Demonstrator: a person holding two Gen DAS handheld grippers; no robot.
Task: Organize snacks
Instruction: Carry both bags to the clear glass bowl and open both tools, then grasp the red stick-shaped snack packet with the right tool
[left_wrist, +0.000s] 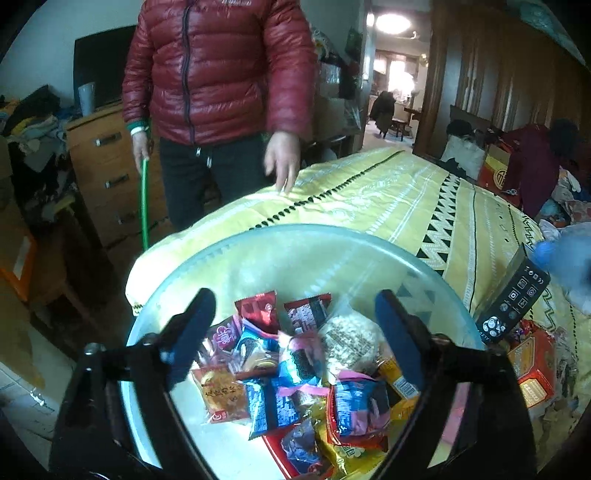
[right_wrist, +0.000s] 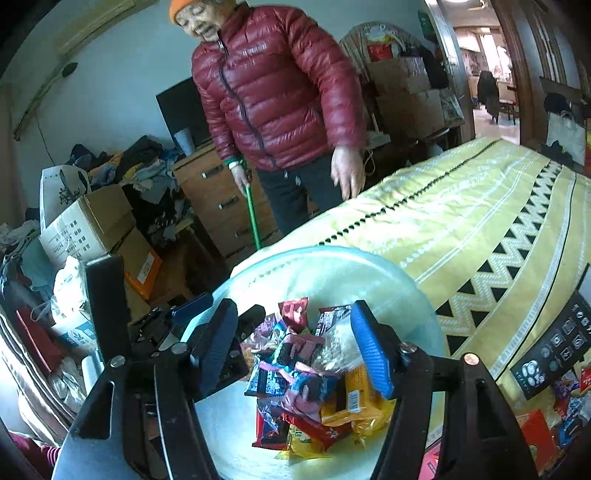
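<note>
A: Where do the snacks sit right now?

B: A heap of small foil and plastic snack packets (left_wrist: 295, 373) lies in the round translucent plastic basin (left_wrist: 258, 243), which rests on the yellow patterned bedspread (left_wrist: 388, 199). More loose packets and a red carton (left_wrist: 535, 369) lie outside it, to the right, beside a black printed box (left_wrist: 513, 299).

A: And the grippers?

B: The left gripper (left_wrist: 295, 325) hangs over the heap with its blue pads spread wide, nothing between them. The right gripper (right_wrist: 295, 347) is also spread above the pile, pinching nothing; a clear bag of pale puffed snack (right_wrist: 332, 343) lies just below it.

A: So what makes the next pick go well?

B: I'd say go for the leftovers on the right one packet at a time, and grip a crimped edge instead of the slippery belly. Keep clear of the basin's rim; it looks light and could tip. Also mind the person in the red puffer jacket (right_wrist: 273, 85) leaning toward the bed.
</note>
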